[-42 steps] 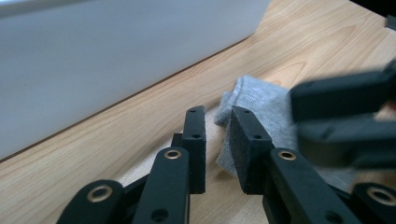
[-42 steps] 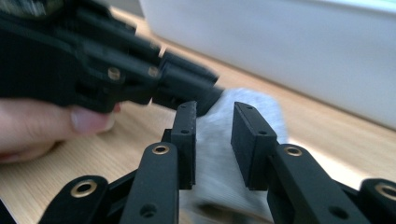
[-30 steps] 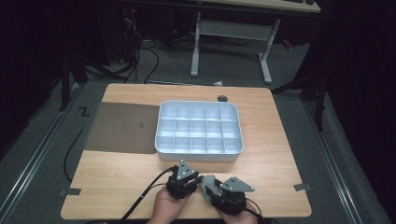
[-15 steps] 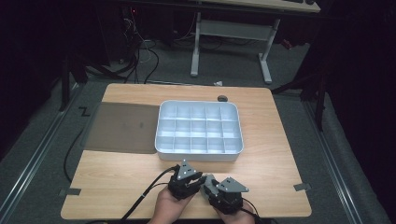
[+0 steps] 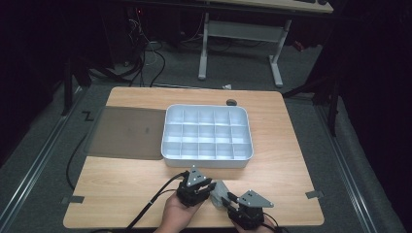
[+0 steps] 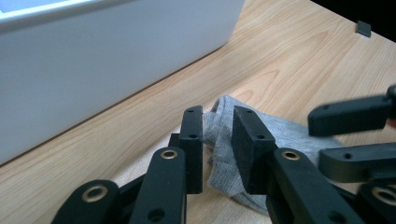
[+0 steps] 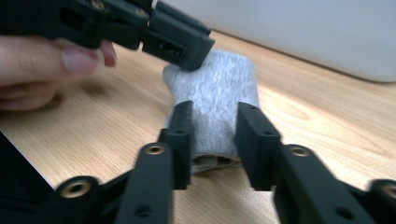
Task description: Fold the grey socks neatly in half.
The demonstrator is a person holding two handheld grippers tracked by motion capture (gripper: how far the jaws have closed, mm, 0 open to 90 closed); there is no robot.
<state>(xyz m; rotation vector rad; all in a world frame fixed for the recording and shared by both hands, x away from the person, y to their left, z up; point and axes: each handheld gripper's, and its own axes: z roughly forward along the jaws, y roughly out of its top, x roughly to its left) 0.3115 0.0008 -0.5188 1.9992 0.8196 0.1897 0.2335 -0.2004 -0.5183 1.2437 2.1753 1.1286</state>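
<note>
Grey sock [image 5: 219,192] is lying at the lower centre of the high view, below the white divided tray [image 5: 208,160] (every cell bare). Left gripper [image 6: 217,144] is pinching its edge; right gripper [image 7: 213,140], jaws just closing, is clasping the roll. Stowing remains undone.

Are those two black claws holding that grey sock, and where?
Yes. The left gripper pinches a fold at one end of the grey sock; the right gripper, jaws just closing, clamps the other end.
</note>
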